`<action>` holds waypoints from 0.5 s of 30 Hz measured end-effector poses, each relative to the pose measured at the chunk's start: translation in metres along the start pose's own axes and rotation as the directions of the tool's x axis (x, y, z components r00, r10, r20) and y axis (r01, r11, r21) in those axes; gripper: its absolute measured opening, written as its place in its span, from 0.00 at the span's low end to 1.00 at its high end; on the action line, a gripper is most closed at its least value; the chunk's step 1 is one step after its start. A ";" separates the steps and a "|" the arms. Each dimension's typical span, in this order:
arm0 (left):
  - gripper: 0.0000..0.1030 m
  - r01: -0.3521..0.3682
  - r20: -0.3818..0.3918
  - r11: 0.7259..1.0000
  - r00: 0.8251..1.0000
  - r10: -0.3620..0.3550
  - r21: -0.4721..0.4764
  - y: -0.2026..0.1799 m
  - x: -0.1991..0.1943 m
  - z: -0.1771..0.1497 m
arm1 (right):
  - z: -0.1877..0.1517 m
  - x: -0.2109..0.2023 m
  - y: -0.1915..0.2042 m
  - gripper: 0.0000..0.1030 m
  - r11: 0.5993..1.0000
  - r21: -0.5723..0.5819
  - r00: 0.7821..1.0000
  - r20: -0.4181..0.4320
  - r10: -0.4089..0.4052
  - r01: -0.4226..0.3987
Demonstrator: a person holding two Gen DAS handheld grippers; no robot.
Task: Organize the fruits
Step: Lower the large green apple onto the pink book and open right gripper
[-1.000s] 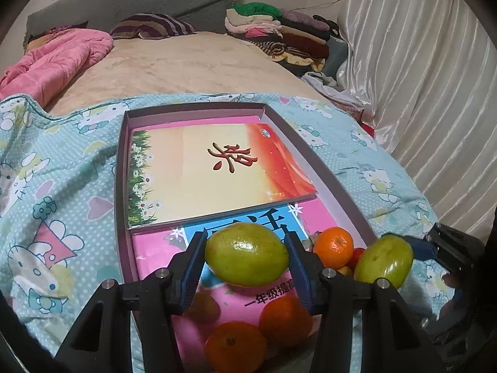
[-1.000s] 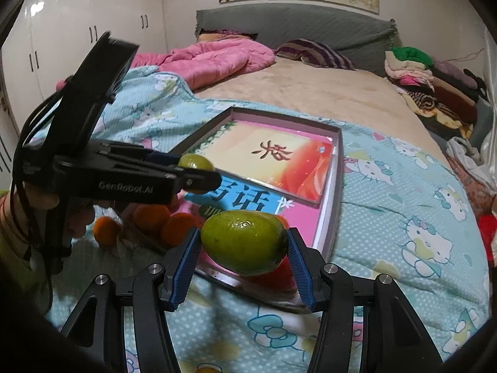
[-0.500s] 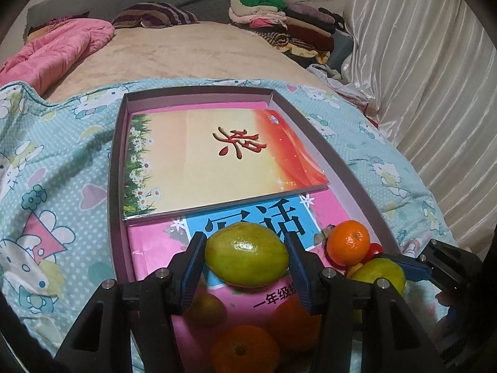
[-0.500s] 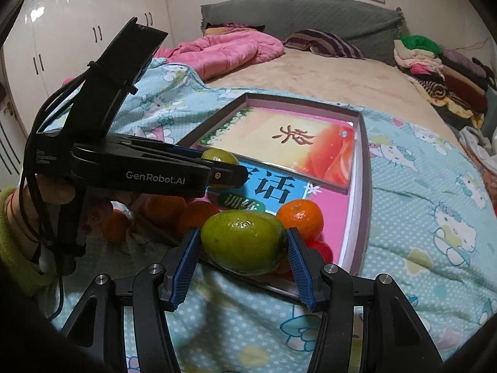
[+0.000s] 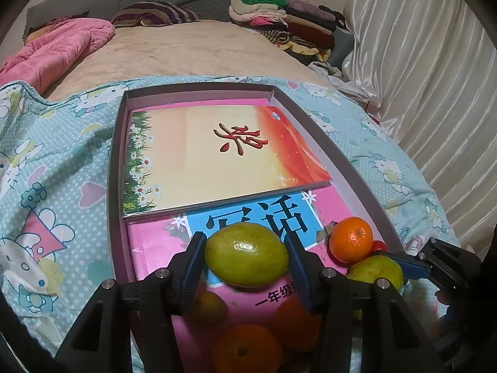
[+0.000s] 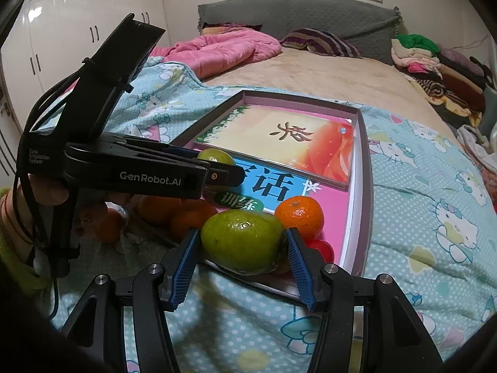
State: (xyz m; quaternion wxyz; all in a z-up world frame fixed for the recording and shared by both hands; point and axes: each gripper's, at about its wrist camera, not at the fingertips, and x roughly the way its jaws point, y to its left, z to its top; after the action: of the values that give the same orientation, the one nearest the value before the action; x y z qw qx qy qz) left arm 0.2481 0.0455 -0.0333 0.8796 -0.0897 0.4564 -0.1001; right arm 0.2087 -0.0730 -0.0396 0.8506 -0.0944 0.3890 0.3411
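On my left gripper [image 5: 245, 256] the blue pads are pressed against both ends of a green fruit [image 5: 246, 254], which sits crosswise between them, lifted over the pink book [image 5: 329, 208] in the shallow box [image 5: 116, 168]. My right gripper [image 6: 241, 248] is likewise clamped on a second green fruit [image 6: 242, 241], gripped end to end just above the box's near corner. Right behind that one I see an orange [image 6: 298, 216] and something small and red [image 6: 323, 248]. More oranges [image 5: 245, 346] lie below my left jaws. The box rests on a blue cartoon-print quilt [image 6: 435, 217].
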 end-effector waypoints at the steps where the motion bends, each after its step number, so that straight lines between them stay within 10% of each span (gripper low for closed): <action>1: 0.50 -0.002 0.000 1.000 1.000 0.002 0.001 0.000 0.000 0.000 | 0.000 0.000 0.000 0.56 1.000 0.002 1.000 0.000 0.001 -0.001; 15: 0.50 -0.006 -0.003 1.000 1.000 0.006 0.004 0.002 0.000 -0.001 | -0.003 -0.003 0.001 0.56 1.000 -0.002 1.000 0.010 0.003 -0.003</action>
State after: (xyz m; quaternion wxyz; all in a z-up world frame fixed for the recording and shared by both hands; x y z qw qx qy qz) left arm 0.2477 0.0472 -0.0348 0.8794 -0.0862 0.4577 -0.0984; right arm 0.2049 -0.0753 -0.0393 0.8519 -0.0927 0.3846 0.3433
